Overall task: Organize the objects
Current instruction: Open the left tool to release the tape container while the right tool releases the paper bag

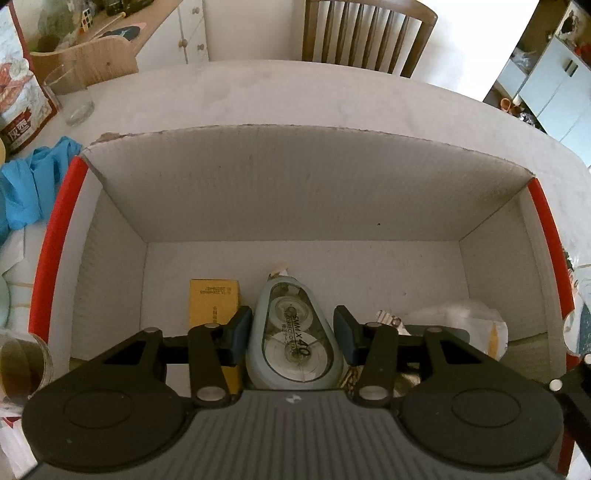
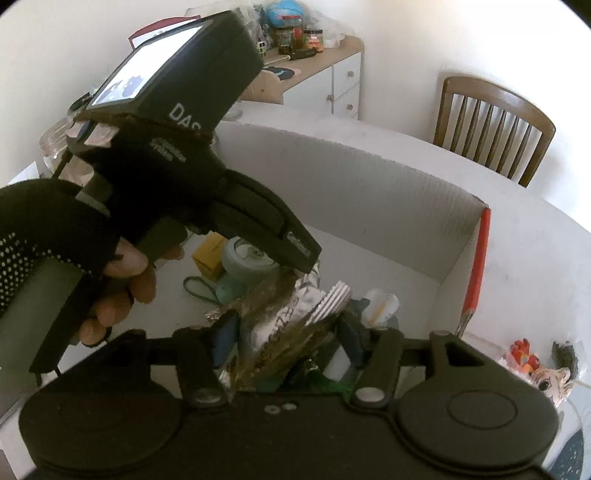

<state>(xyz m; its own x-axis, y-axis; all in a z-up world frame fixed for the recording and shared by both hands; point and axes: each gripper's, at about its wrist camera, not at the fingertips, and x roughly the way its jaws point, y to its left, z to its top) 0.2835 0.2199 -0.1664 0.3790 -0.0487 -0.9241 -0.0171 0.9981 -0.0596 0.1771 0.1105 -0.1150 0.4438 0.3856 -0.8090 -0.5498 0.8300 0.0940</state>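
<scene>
**A:** What lies left of the box [image 1: 295, 184]?

**B:** A blue cloth [image 1: 29, 184], bunched on the worktop [image 1: 295, 96] just beside the box's left wall, which has a red rim. A glass [image 1: 74, 99] stands beyond the box's far left corner.

**A:** And inside the box?

**B:** On the box floor, towards its left, a yellow carton [image 1: 212, 302] lies flat. Just right of it, in the middle of the box, is the tape [image 1: 291, 347], a grey correction-tape dispenser with its nose towards the box's far wall.

**A:** Does the left gripper [image 1: 293, 332] have it?

**B:** Its fingers stand partly open, one pad against each flank of the tape, so it is clamped on it. In the right wrist view, a gloved hand [image 2: 92, 251] with bare fingertips holds that gripper, which points steeply down into the box.

**A:** Further right?

**B:** A crumpled white bag [image 1: 461, 321] sits by the box's right wall.

**A:** And the right gripper [image 2: 288, 338]?

**B:** It hangs over the near right part of the box. A crinkly foil packet [image 2: 280, 332] stands between its fingers, which are fairly wide apart. Whether the pads press on the packet cannot be told.

**A:** Behind the box?

**B:** A wooden chair [image 1: 365, 33], at the far edge of the worktop.
</scene>
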